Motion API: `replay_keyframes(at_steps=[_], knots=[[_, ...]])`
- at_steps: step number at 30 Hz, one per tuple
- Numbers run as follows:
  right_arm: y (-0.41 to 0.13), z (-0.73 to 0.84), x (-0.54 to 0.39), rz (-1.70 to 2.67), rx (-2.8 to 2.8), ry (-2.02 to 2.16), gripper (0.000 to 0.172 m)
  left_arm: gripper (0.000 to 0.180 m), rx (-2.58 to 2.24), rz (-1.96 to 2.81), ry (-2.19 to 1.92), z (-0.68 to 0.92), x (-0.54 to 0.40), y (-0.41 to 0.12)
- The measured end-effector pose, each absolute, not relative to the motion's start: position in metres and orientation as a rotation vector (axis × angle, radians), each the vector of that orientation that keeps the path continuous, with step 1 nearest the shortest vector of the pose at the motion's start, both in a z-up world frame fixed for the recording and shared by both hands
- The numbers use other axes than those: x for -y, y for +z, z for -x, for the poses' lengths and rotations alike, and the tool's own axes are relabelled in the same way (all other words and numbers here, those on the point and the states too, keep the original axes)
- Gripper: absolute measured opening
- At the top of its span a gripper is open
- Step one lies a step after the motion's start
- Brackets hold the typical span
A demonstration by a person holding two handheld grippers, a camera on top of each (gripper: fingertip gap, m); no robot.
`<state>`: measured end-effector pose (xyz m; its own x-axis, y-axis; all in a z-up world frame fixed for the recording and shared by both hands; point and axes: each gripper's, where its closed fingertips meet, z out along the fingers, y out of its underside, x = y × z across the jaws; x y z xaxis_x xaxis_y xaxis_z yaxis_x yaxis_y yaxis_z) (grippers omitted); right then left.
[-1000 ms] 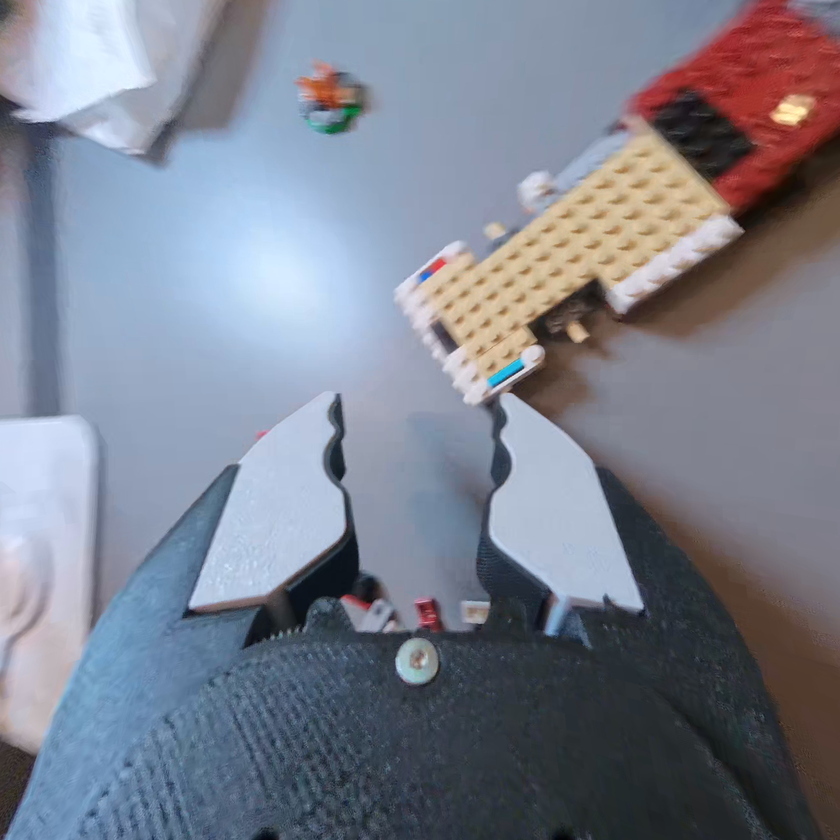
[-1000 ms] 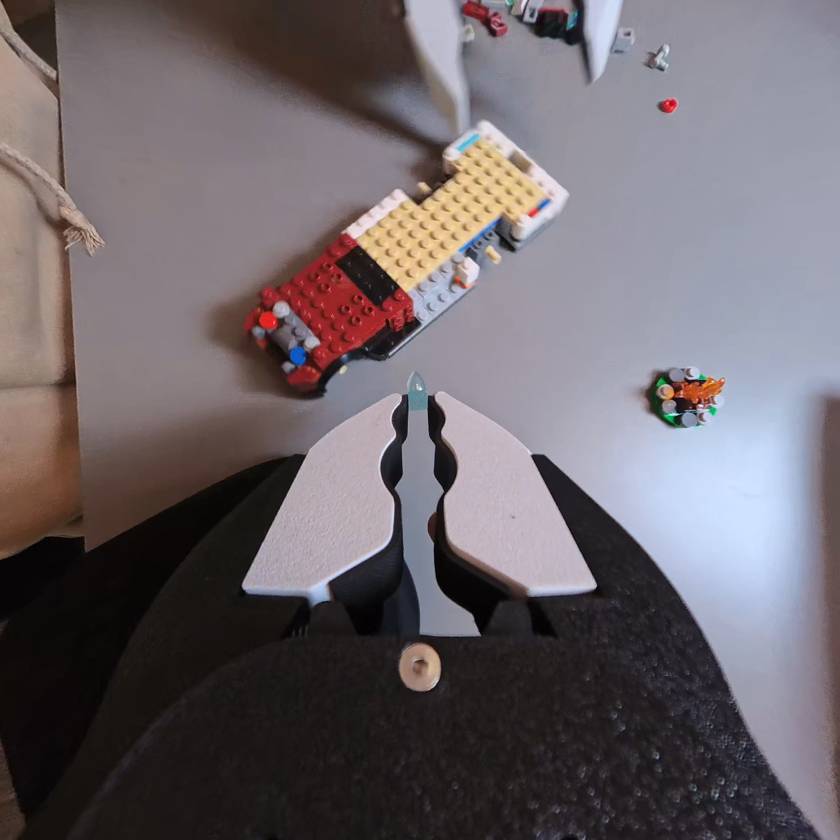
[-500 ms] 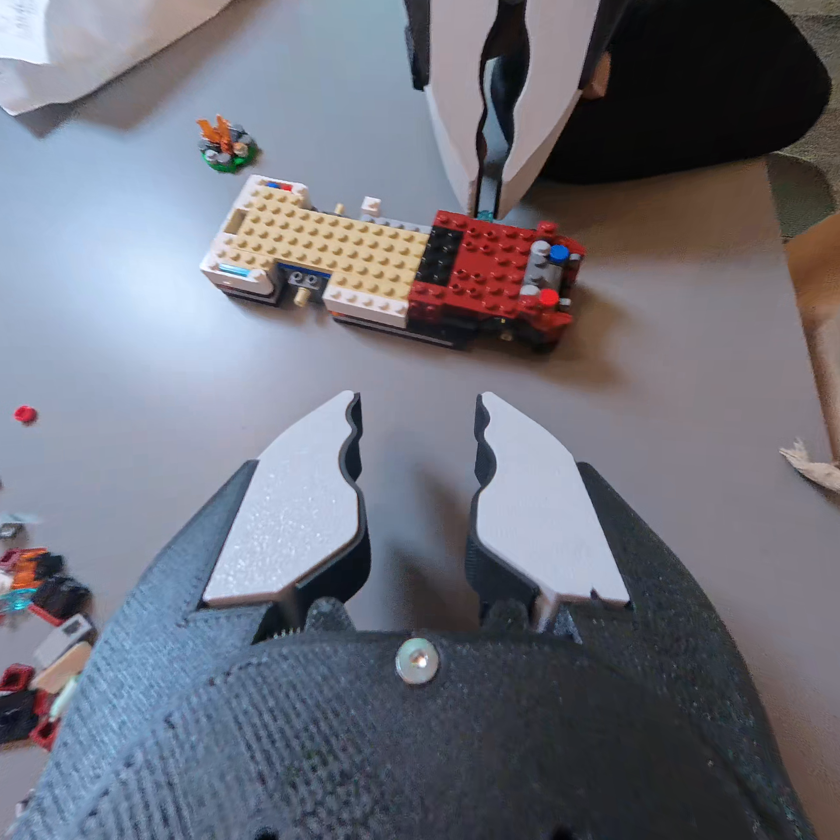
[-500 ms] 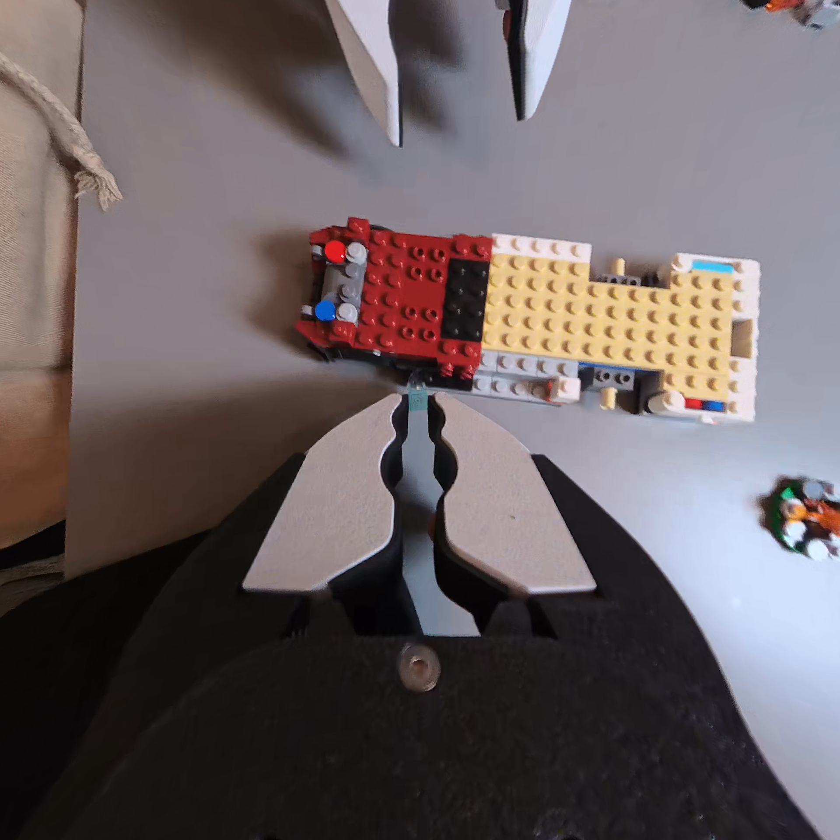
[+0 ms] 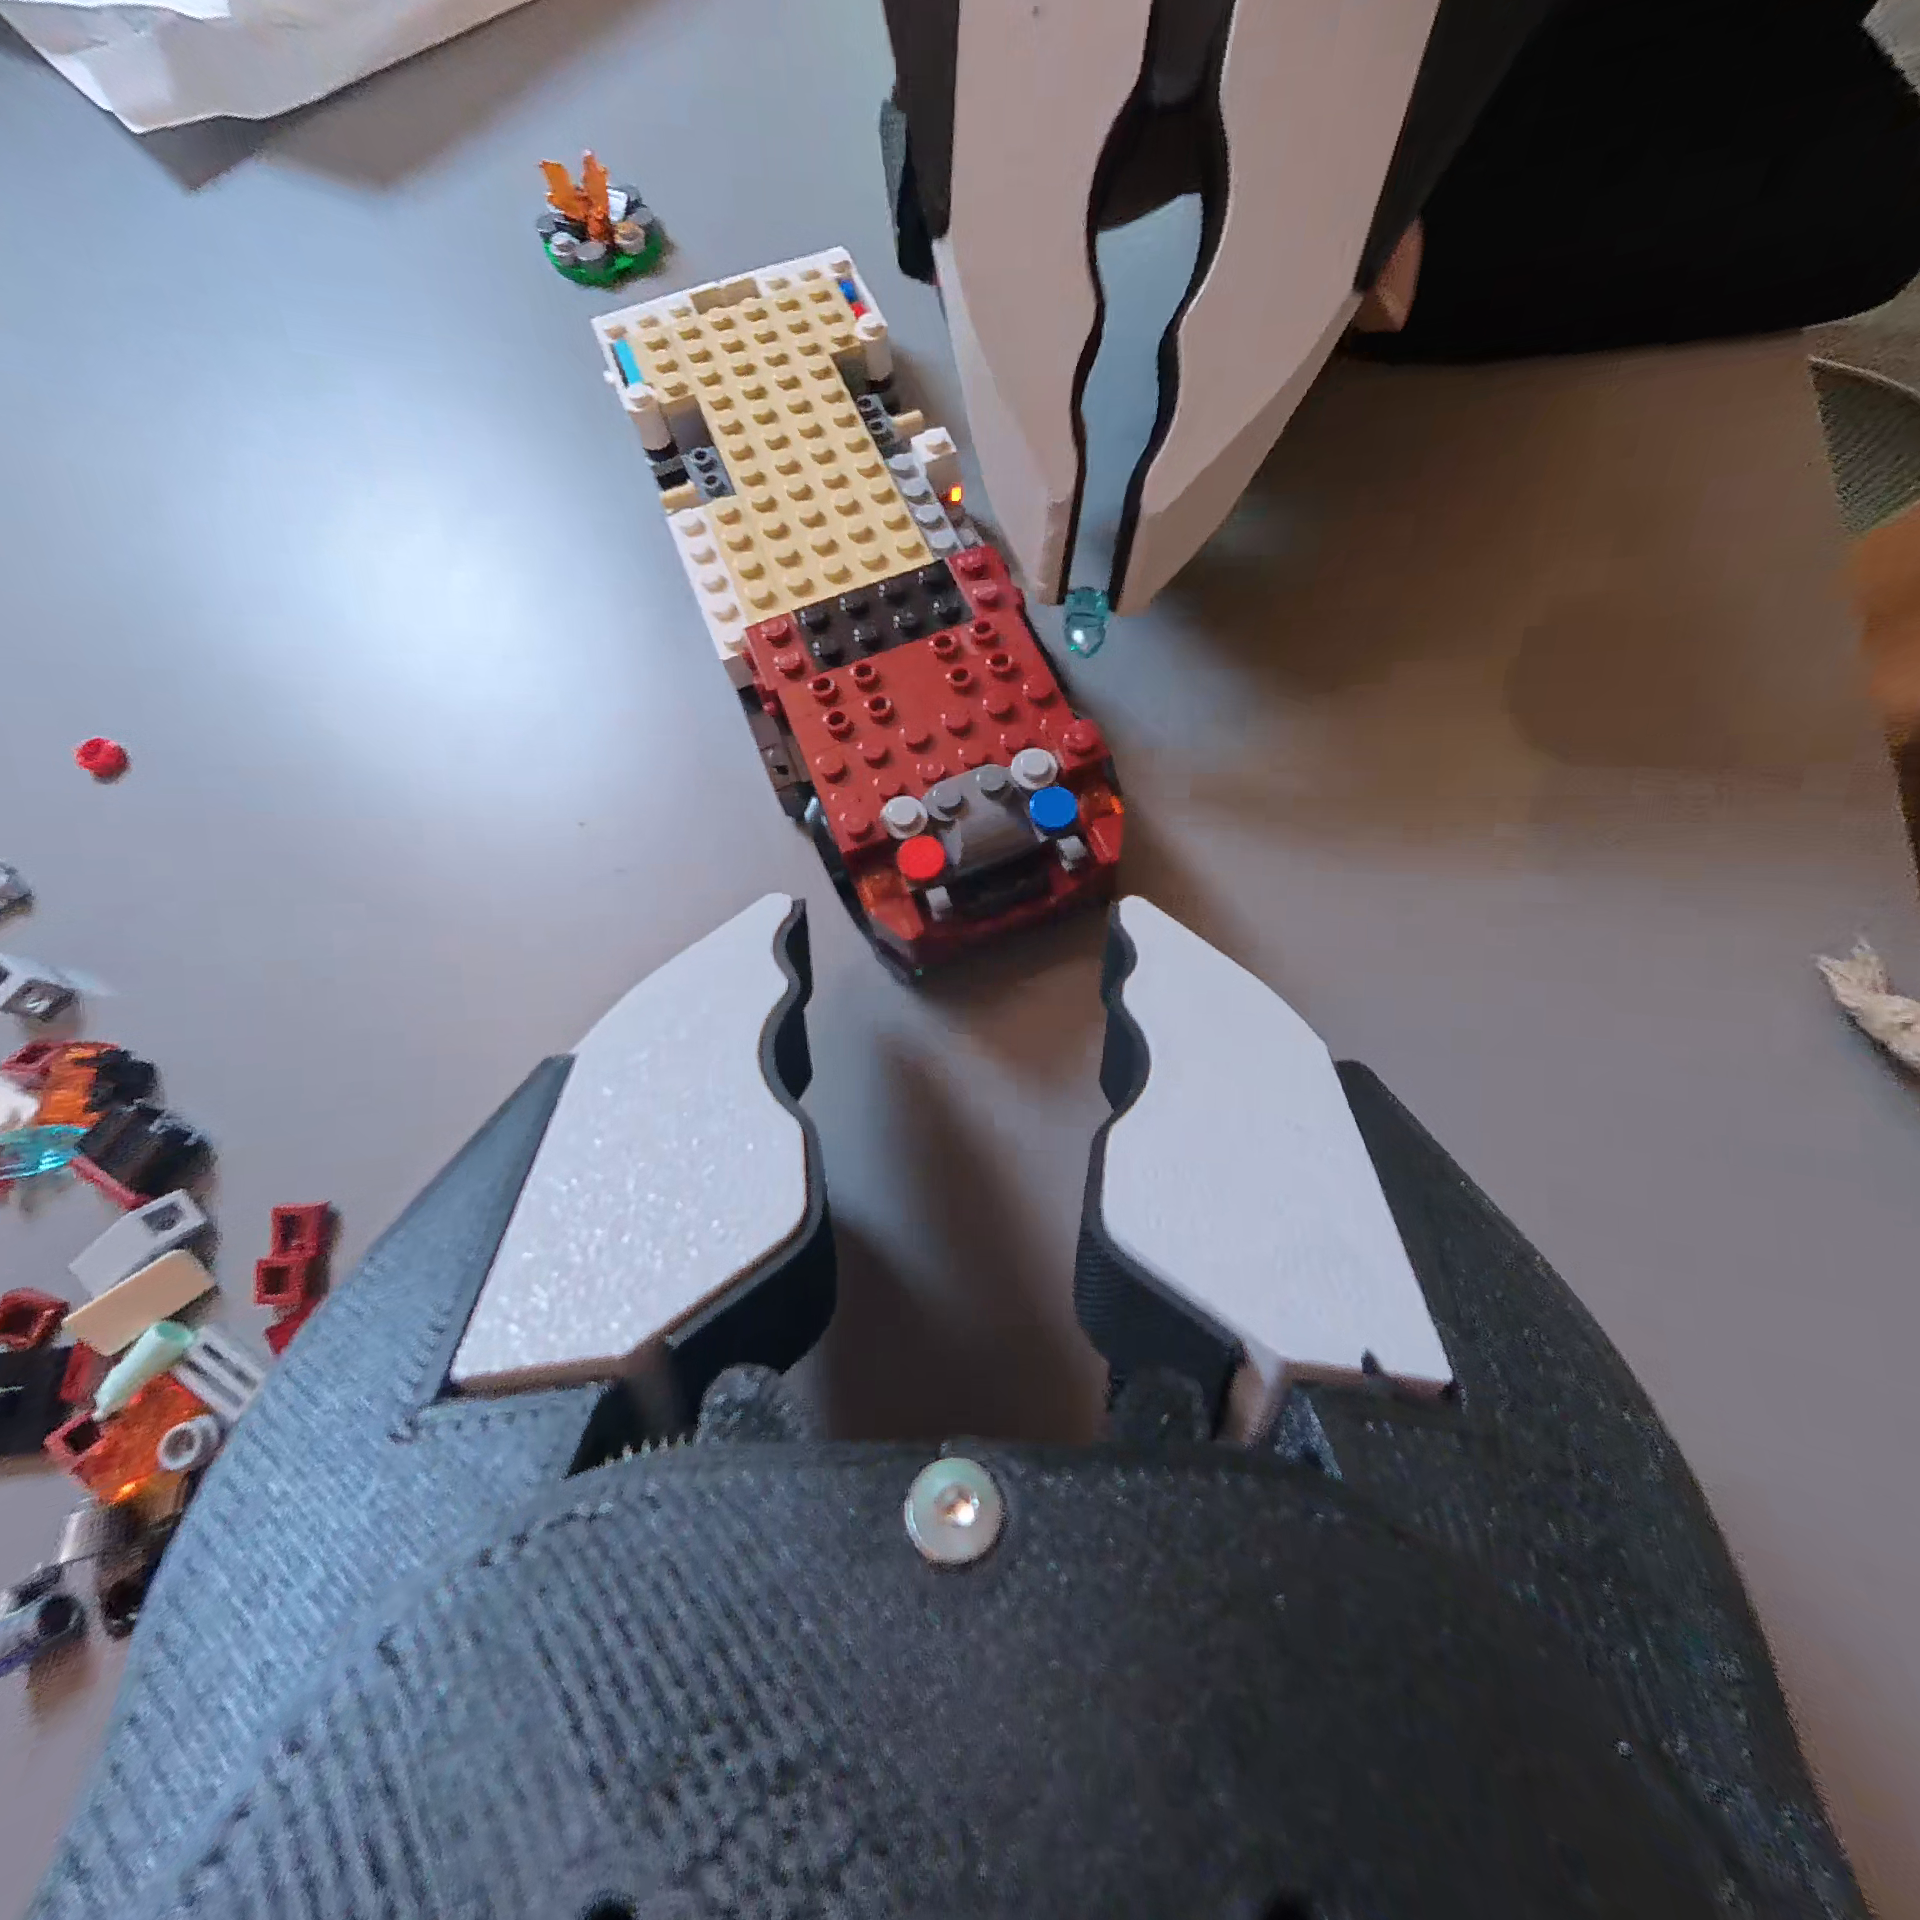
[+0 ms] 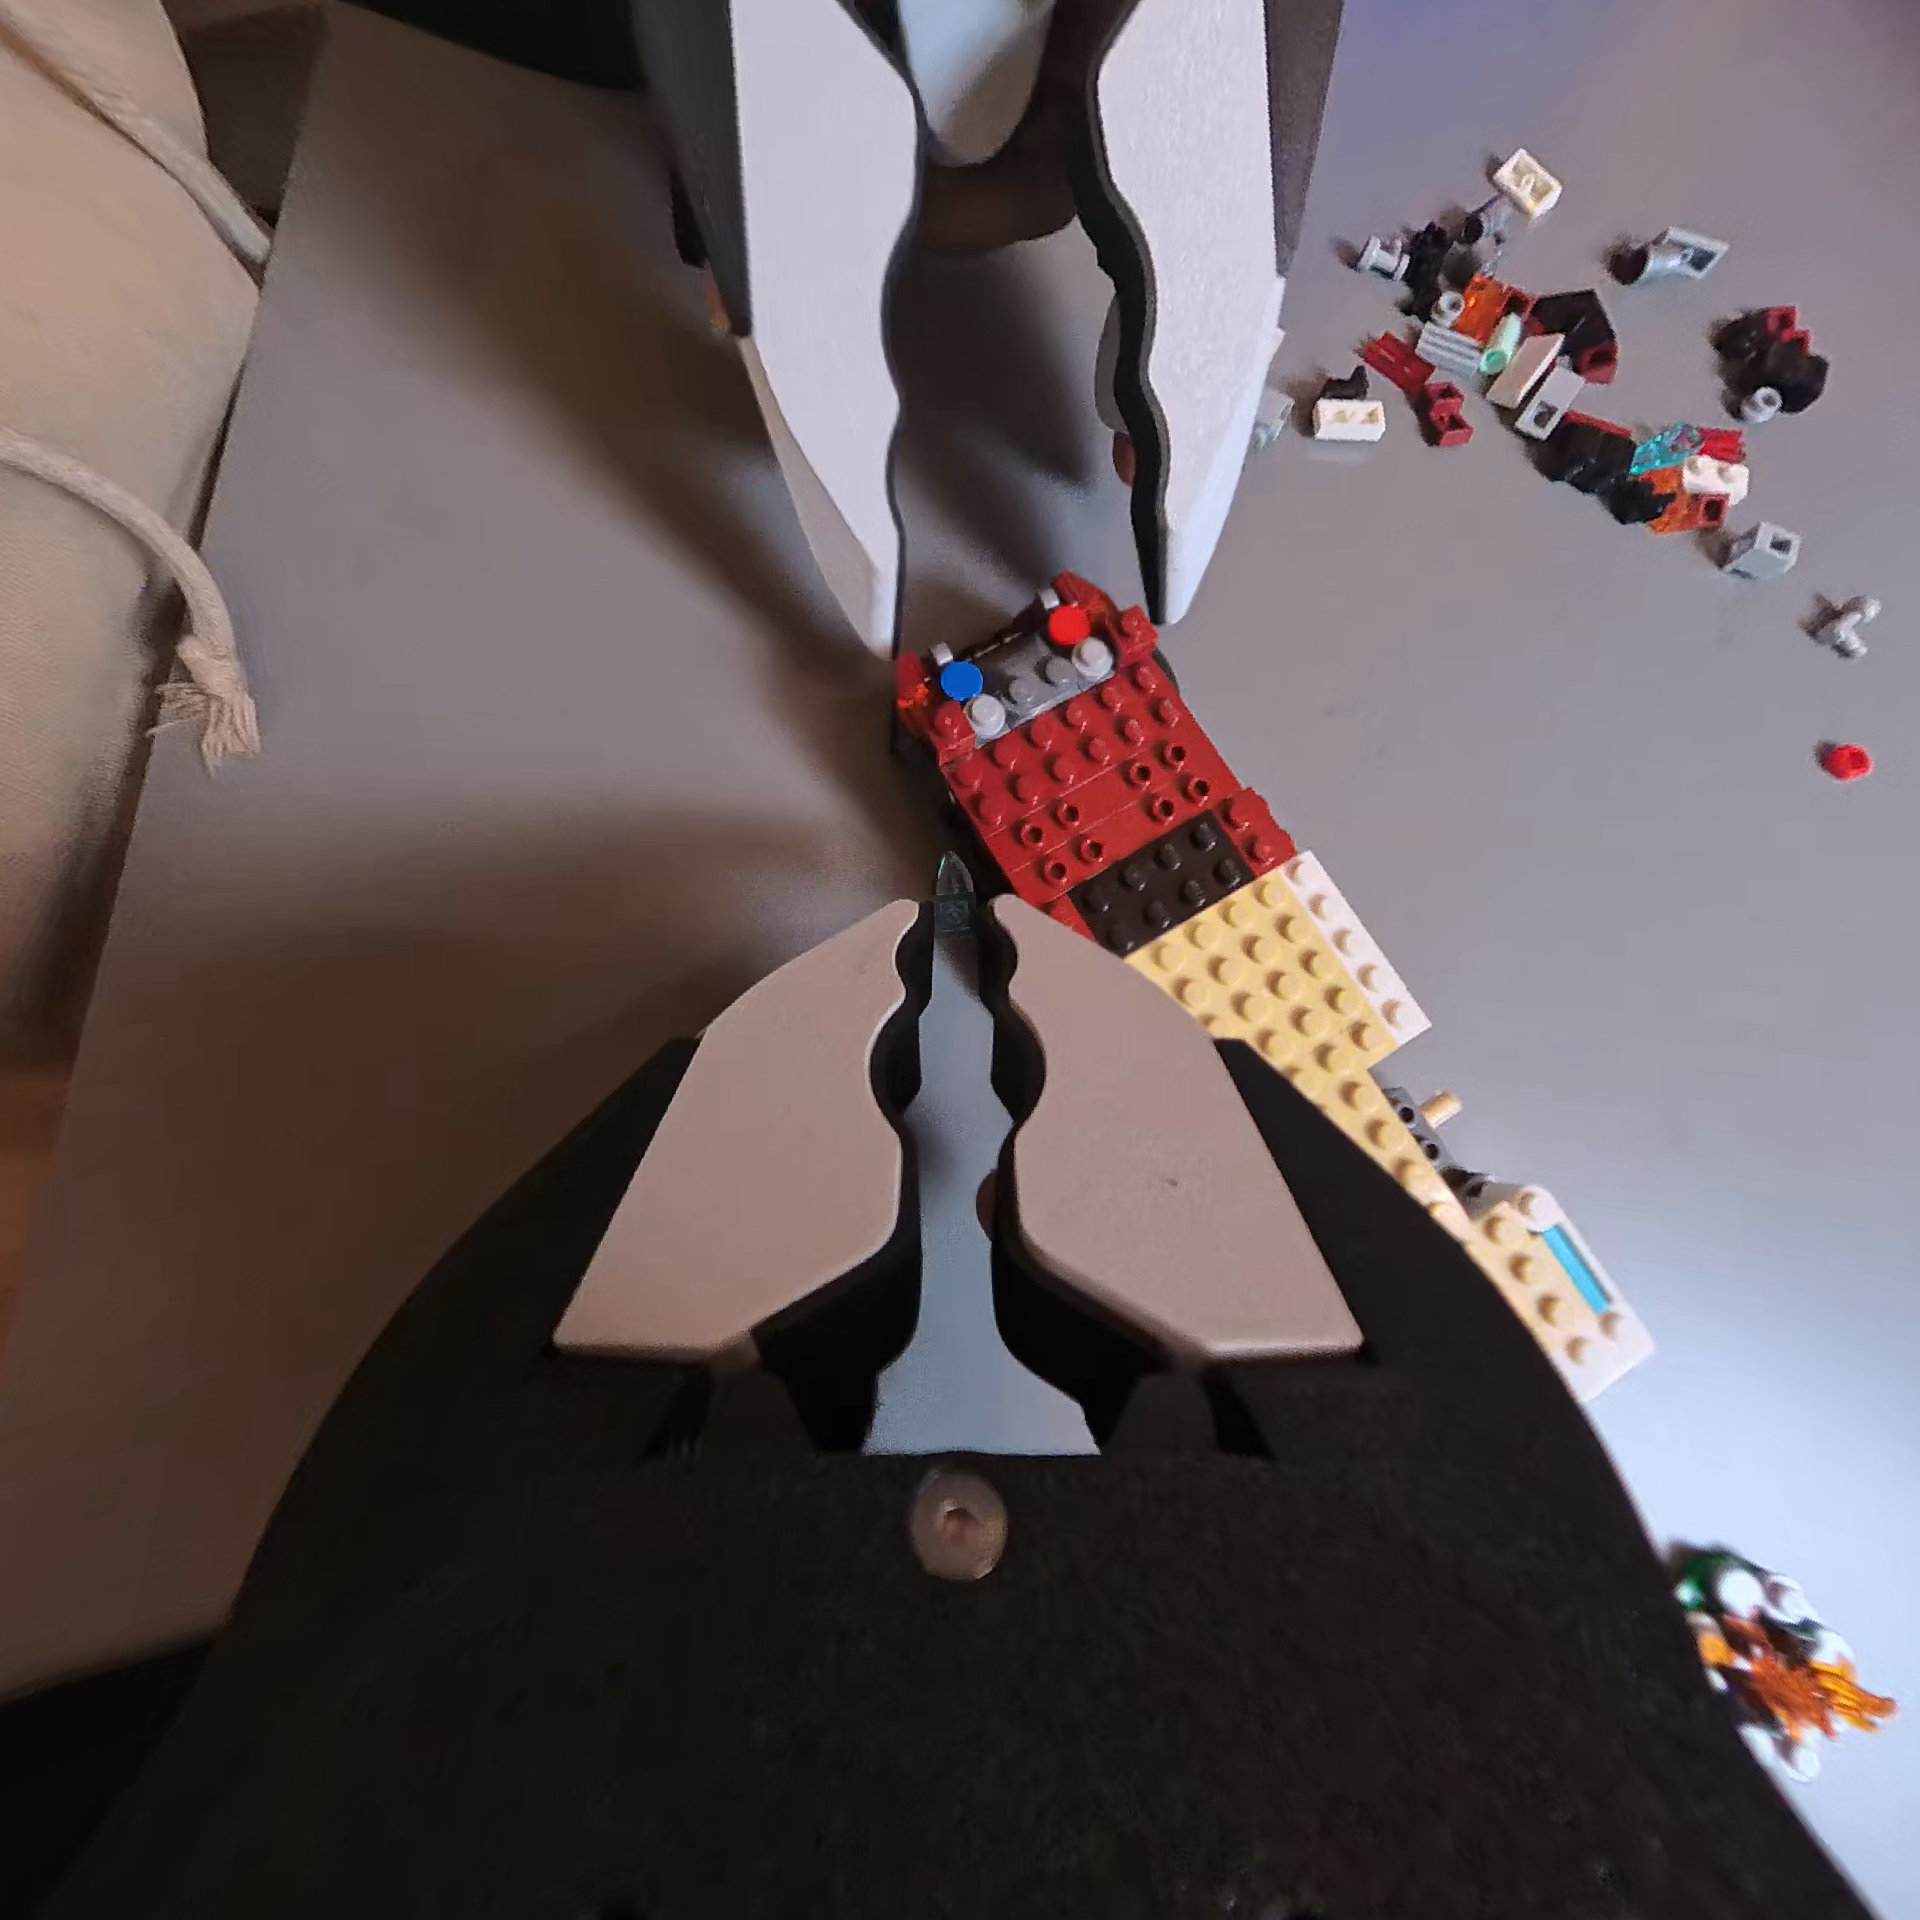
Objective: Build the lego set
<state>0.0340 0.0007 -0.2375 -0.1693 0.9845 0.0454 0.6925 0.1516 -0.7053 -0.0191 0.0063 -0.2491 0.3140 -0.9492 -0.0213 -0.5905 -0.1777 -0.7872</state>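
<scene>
A brick-built vehicle [image 5: 883, 644] with a dark red front, a black strip and a tan rear deck lies on the grey table [image 5: 364, 623]. It also shows in the right wrist view [image 6: 1122, 821]. My left gripper [image 5: 956, 925] is open; its fingertips stand on either side of the vehicle's red nose without touching it. It also shows in the right wrist view [image 6: 1029, 613]. My right gripper [image 6: 956, 914] is shut on a small clear blue pointed piece [image 6: 953, 896], held just beside the vehicle's red side. The piece also shows in the left wrist view [image 5: 1086, 621], sticking out below the fingertips.
A heap of loose small bricks [image 5: 114, 1268] lies left of my left gripper, seen too in the right wrist view [image 6: 1558, 384]. A small red round piece [image 5: 101, 756] lies apart. A green disc with orange flame pieces [image 5: 600, 223] sits beyond the vehicle. White paper [image 5: 260, 52], beige cloth with cord [image 6: 125, 499]. My right fingertips sit around 6 centimetres from my left ones.
My left gripper moved up to the vehicle's red nose and its jaws widened a little. The vehicle now points toward it. My right gripper kept hold of the clear blue piece beside the vehicle.
</scene>
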Motion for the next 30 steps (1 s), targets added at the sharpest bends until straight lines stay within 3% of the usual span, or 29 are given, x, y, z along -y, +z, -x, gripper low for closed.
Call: replay_keyframes(at_steps=[7,15,21,30], knots=[[-0.213,-0.018,0.001,1.495,2.069,0.701,0.008,0.052,-1.351,1.829,-0.649,0.017,-0.005,-0.245],[-0.221,-0.004,0.005,1.453,2.233,0.645,0.008,0.069,-1.255,1.856,-0.668,0.009,-0.007,-0.246],[-0.222,0.001,0.006,1.451,2.224,0.661,0.008,0.054,-1.263,1.843,-0.598,0.009,-0.011,-0.248],[-0.222,0.001,0.003,1.459,2.203,0.669,0.008,0.053,-1.234,1.858,-0.579,0.013,-0.016,-0.248]])
